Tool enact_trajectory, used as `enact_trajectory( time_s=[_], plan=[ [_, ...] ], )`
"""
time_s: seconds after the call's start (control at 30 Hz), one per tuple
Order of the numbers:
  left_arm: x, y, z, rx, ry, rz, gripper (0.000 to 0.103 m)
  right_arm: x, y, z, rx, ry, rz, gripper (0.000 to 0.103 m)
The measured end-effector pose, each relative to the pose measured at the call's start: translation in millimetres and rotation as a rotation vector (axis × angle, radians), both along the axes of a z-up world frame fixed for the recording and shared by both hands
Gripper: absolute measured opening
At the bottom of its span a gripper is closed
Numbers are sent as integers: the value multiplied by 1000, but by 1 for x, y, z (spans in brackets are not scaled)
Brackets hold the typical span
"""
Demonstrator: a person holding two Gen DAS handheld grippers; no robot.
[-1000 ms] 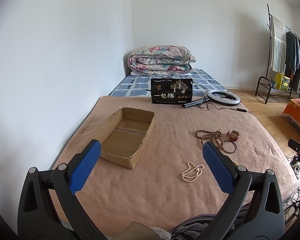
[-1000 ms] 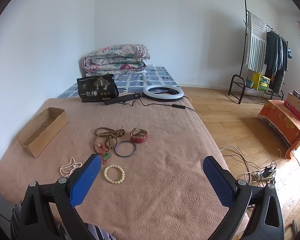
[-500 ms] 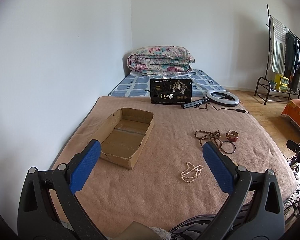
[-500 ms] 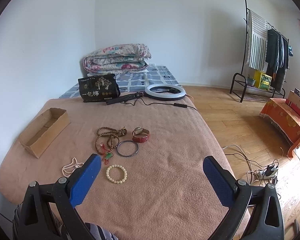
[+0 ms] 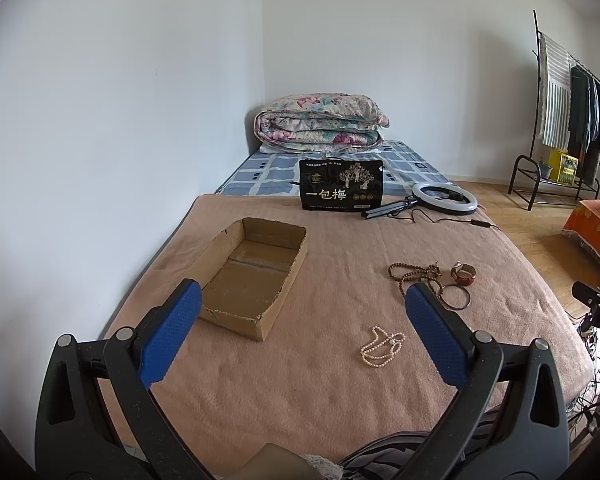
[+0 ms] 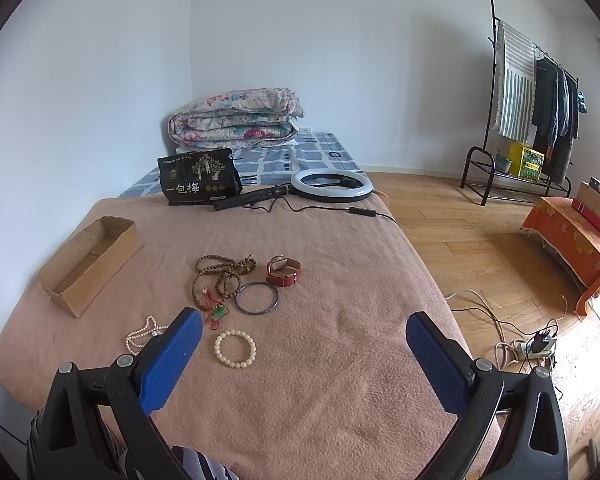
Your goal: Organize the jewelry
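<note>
Bed (image 6: 340, 380): a low bed under a pinkish-brown blanket carries everything; its left edge runs along a white wall, its far end reaches the room's corner.
Far end: a folded floral quilt (image 5: 320, 124) lies on a blue checked sheet, against the back wall.
Blanket's far edge: a black bag (image 6: 198, 178) with white characters stands here; just to its right lie a ring light (image 6: 332, 185) and its folded stand, the cable trailing toward the right edge.
Cardboard box (image 5: 252, 276): open-topped and shallow, near the left edge of the bed, nothing visible inside.
Jewelry cluster: toward the middle of the blanket, well apart from the box. Brown wooden beads (image 6: 220, 274) lie coiled, a red-strapped watch (image 6: 284, 272) just to their right, a dark bangle (image 6: 257, 298) just in front of both, a small green pendant on red cord (image 6: 217, 312) beside the bangle.
Nearer pieces: a cream bead bracelet (image 6: 235, 349) lies alone toward the near edge; a pearl necklace (image 5: 381, 347) lies loosely between the cluster and the box.
Left claw (image 5: 300, 332): spread wide, nothing between its blue pads, hanging over the near edge facing the box and pearls.
Right claw (image 6: 304, 354): also spread wide and empty, above the blanket just short of the cream bracelet.
Room: wood-plank floor on the right, a black clothes rack (image 6: 532, 92) with hanging garments by the back wall, a low stand under orange cloth, a power strip with cords on the floor.
</note>
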State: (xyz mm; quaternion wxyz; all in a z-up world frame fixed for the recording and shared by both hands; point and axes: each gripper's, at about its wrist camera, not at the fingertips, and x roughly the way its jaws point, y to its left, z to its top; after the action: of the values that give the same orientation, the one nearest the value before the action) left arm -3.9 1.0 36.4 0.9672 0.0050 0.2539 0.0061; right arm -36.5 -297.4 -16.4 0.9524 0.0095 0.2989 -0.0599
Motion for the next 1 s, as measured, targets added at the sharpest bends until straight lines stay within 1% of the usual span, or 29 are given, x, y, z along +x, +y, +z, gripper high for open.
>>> enact_trajectory(
  time_s=[0.57,1.0],
  plan=[
    [-2,1,-4,1,-5,-1,103,1,1,-2,6,6,3,103],
    [-1,-2,-2,1,-1,1,103,2,0,-5,8,13,3,103]
  ],
)
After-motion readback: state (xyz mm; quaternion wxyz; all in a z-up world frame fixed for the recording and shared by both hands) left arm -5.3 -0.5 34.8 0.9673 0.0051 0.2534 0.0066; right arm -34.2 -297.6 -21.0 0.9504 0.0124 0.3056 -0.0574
